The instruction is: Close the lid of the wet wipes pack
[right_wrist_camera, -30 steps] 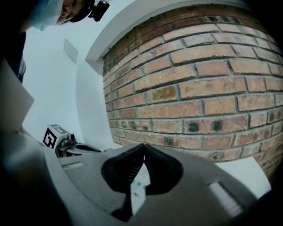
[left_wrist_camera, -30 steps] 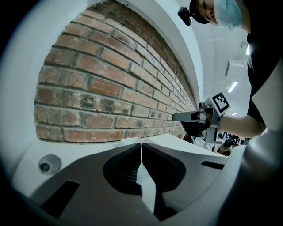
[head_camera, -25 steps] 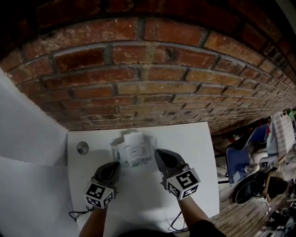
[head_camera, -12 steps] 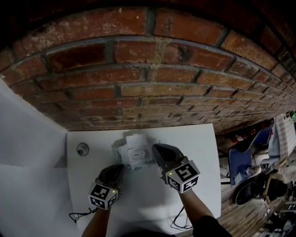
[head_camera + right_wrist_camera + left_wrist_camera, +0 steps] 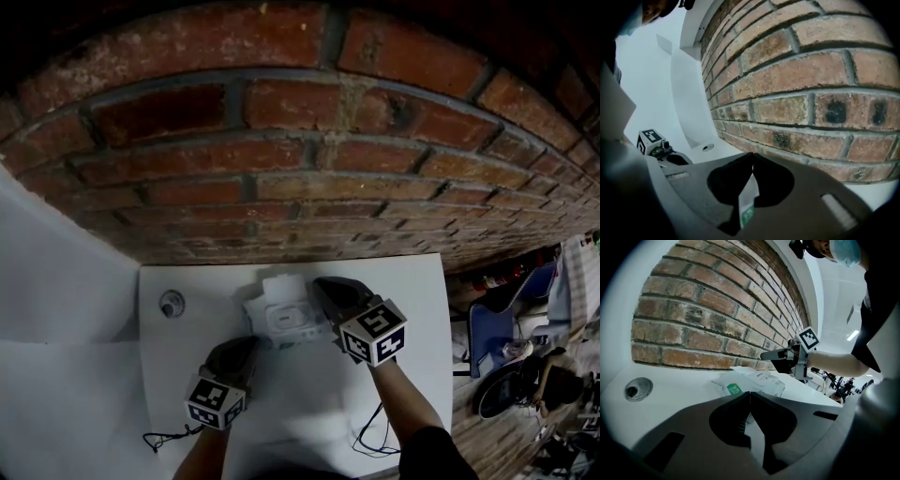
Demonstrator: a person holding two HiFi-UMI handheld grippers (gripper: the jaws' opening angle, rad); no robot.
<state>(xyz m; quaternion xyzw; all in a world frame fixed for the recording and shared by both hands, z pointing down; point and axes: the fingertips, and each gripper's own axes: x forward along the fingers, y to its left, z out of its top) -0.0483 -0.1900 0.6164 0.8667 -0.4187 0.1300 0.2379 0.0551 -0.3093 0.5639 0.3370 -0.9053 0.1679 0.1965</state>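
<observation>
we see wet wipes pack (image 5: pixel 284 320) on table (image 5: pixel 412 291), far side by brick wall (image 5: pixel 300 178) | r gripper (image 5: pixel 322 285) jaws together, tips at pack's right edge | l gripper (image 5: pixel 251 345) jaws together, empty, just near of pack

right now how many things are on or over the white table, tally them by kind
grippers: 2 (left gripper, right gripper)
wet wipes pack: 1
round table hole: 1
black cables: 2 ()
total: 6
</observation>
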